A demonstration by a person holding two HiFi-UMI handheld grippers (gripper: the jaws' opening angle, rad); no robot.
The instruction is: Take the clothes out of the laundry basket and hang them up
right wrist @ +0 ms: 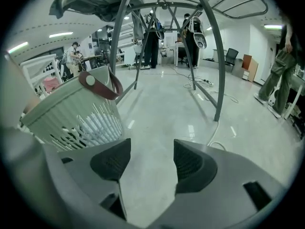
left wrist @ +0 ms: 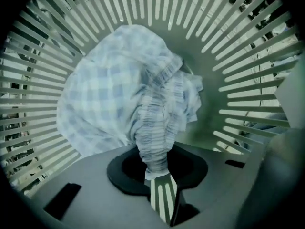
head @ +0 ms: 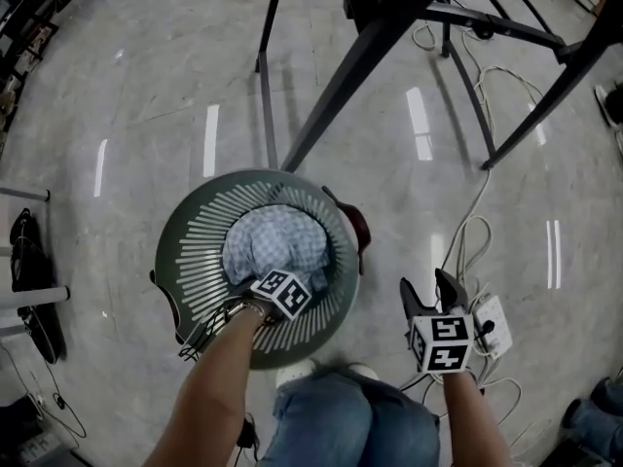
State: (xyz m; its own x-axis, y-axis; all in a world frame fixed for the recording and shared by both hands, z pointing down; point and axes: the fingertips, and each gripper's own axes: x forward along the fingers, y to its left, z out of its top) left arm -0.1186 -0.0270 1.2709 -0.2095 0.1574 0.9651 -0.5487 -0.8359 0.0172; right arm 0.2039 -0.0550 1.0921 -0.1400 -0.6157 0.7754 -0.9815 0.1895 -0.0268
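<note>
Left claw (left wrist: 156, 170), pointing steeply down into the round laundry basket (left wrist: 238, 56), pinches a gathered fold of the blue checked garment (left wrist: 105, 94) lying directly beneath it. Right claw (right wrist: 151, 161) hangs spread and empty beside the basket.

one laundry basket (head: 191, 251), holding one blue checked garment (head: 273, 244). two grippers: left gripper (left wrist: 159, 178) and right gripper (head: 425, 285), each with one marker cube. one dark metal rack (head: 389, 27). one white power strip (head: 493, 321) among several loose cables (head: 467, 236).
</note>
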